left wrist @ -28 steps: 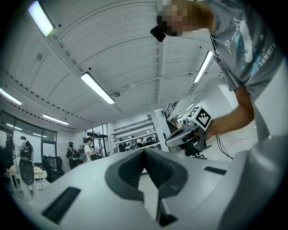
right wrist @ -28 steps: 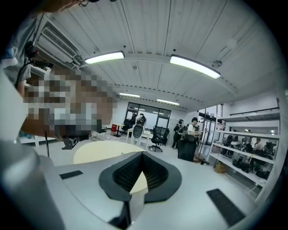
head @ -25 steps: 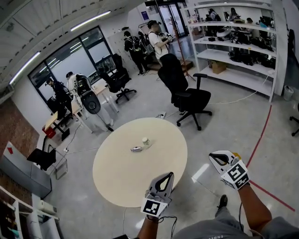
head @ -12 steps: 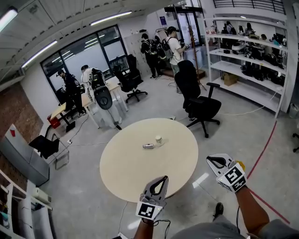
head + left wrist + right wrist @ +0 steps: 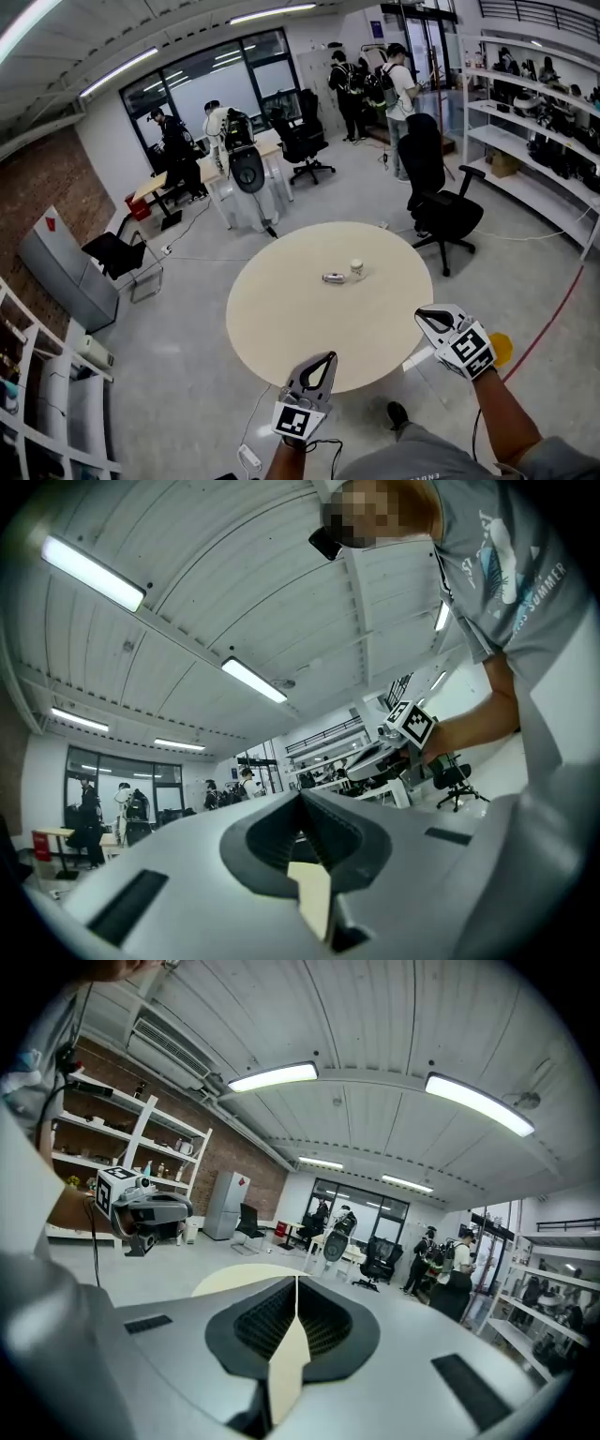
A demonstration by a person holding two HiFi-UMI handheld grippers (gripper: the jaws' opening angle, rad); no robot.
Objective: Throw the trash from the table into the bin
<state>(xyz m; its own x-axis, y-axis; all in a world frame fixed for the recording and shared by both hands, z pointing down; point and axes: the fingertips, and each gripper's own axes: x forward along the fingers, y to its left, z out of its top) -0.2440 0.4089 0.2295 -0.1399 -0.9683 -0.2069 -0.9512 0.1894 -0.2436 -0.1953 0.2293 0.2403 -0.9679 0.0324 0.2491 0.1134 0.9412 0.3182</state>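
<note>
A round cream table point(image 5: 281, 319) stands ahead of me. Near its far side lie a small silvery crushed piece of trash point(image 5: 333, 277) and a small white cup-like piece point(image 5: 356, 269), side by side. My left gripper point(image 5: 330, 356) is shut and empty, its tips over the table's near edge. My right gripper point(image 5: 419, 315) is shut and empty too, off the table's right edge. In the left gripper view the left gripper point(image 5: 300, 797) has its jaws meeting in a line. In the right gripper view the right gripper point(image 5: 297, 1281) is closed the same way, with a strip of the table point(image 5: 234, 1279) beyond.
A black office chair point(image 5: 441, 202) stands behind the table at the right. A yellow round thing point(image 5: 500, 349) lies on the floor by my right arm. Shelves point(image 5: 534, 141) line the right wall, and a grey cabinet point(image 5: 66, 272) stands at the left. Several people stand near desks at the back.
The head view has swung, so the table and the trash now sit further right and a little nearer. Both grippers keep their places in the picture and stay shut.
</note>
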